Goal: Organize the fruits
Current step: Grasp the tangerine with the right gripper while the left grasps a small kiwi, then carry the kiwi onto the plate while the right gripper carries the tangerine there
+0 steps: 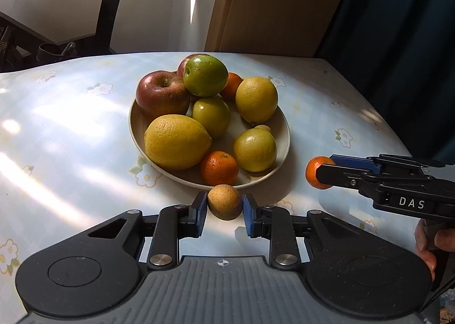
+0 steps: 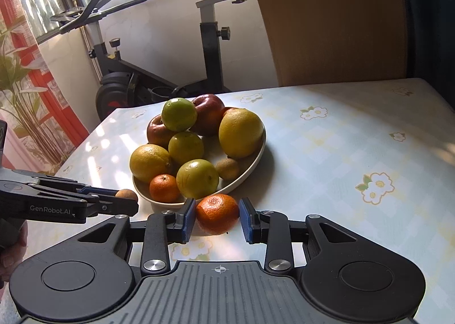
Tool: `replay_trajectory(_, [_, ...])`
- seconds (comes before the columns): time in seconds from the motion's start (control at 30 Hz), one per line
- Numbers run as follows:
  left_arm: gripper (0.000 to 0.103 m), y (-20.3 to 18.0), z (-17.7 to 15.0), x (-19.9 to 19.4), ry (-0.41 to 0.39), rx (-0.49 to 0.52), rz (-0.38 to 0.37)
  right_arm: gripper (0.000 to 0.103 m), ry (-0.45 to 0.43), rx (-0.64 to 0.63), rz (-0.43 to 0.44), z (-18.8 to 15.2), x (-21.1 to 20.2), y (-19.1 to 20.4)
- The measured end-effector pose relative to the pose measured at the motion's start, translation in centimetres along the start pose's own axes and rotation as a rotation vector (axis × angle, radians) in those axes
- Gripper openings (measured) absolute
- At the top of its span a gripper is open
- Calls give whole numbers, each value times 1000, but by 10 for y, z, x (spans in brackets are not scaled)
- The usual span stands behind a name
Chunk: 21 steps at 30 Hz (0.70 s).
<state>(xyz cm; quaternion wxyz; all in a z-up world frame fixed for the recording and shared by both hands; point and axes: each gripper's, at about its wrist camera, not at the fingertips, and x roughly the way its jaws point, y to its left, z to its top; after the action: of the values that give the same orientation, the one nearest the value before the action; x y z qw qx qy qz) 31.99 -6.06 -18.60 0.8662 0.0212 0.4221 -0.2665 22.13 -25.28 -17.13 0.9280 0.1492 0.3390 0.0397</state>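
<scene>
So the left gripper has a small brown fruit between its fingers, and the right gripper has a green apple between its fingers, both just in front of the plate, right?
Not quite. The right gripper has a small orange tangerine between its fingers, not a green apple; the right wrist view shows it. The rest stands: the left gripper has the small brown fruit between its fingers, just in front of the plate.

Heaped plate (image 1: 280, 136) holds apples, lemons, mandarins; brown kiwi (image 1: 224, 202) and mandarin (image 2: 217, 213) lie just outside.

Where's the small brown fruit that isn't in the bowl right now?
The small brown fruit sits between the left gripper fingers, just outside the near rim of the bowl, in front of a tangerine lying in it.
</scene>
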Motion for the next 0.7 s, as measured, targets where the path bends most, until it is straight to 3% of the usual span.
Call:
replay_trajectory(0.33, [29,-11,51,11,-51,95,20,30,-36,-67,-11,36,8,-1])
replay_trajectory(0.7, [29,-12,54,30,-3,119,18,30,-15,-51,-8,38,27,-13])
